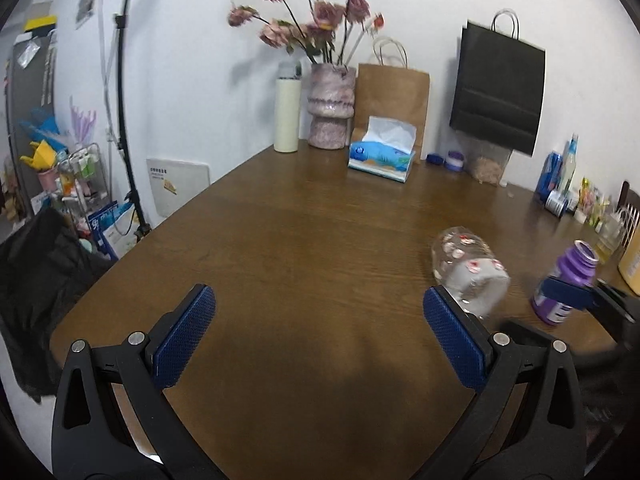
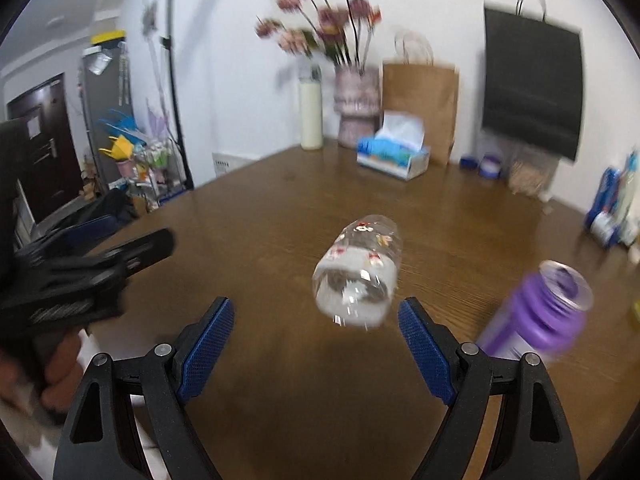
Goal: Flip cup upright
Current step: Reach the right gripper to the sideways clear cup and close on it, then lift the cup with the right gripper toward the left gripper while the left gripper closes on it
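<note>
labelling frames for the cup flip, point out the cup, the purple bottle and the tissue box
cup [image 2: 360, 268]: right wrist view, on its clear side wall as it lies tipped over.
purple bottle [image 2: 536, 320]: right wrist view, on its ribbed neck.
tissue box [image 1: 382, 158]: left wrist view, on its blue front face.

Soft even indoor light, moderately bright; white wall slightly washed. Broad dim shadow on counter near lens. Fisheye bends edges, dark vignette in corners. Left wrist view mostly sharp. Right wrist view motion-blurred: cup, purple bottle, flowers smeared.
</note>
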